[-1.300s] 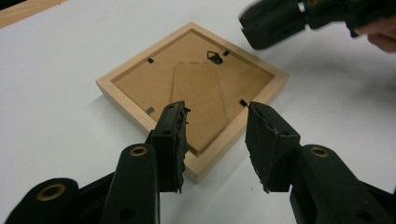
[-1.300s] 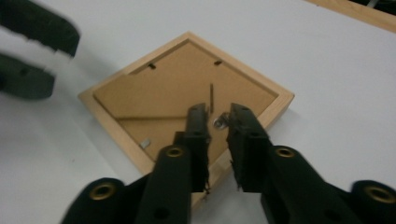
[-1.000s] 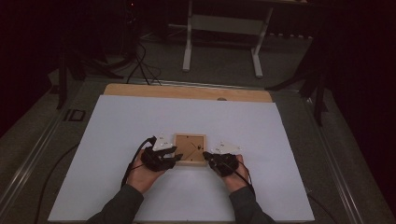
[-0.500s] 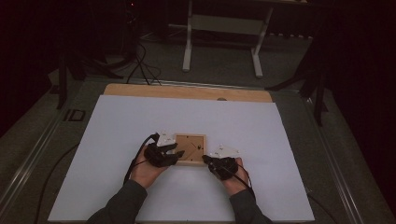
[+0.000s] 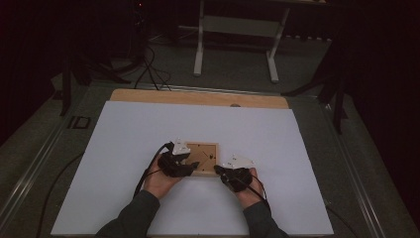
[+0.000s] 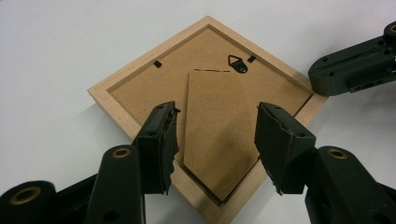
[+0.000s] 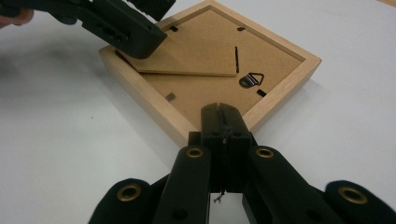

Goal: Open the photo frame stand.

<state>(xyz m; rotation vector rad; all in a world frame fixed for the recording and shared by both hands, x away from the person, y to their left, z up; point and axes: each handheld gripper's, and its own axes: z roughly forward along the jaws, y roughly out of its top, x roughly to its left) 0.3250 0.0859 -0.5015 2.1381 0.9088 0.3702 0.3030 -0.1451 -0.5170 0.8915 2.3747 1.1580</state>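
Observation:
A light wooden picture frame (image 5: 207, 150) lies face down on the white table top, showing its brown backing board (image 6: 140, 88), a fold-out stand leg (image 6: 215, 116) and a black hanger (image 6: 238, 63). My left gripper (image 6: 215, 135) is open over the frame's near corner, its jaws either side of the stand leg's pointed end. In the high view the left gripper (image 5: 190, 166) overlaps the frame's left part. My right gripper (image 7: 224, 114) is shut, its tip at a corner of the frame (image 7: 289, 70), with nothing seen between the jaws. In the high view that right gripper (image 5: 218, 170) is at the frame's front right corner.
The white sheet (image 5: 124, 139) covers most of the table, with a wooden strip (image 5: 198, 98) along the far edge. Cables (image 5: 148, 171) trail from both grippers toward me. A white stand (image 5: 237, 29) is on the dark floor beyond the table.
My left gripper has crept slightly right and further over the frame. The right gripper has barely shifted. The frame stays where it was.

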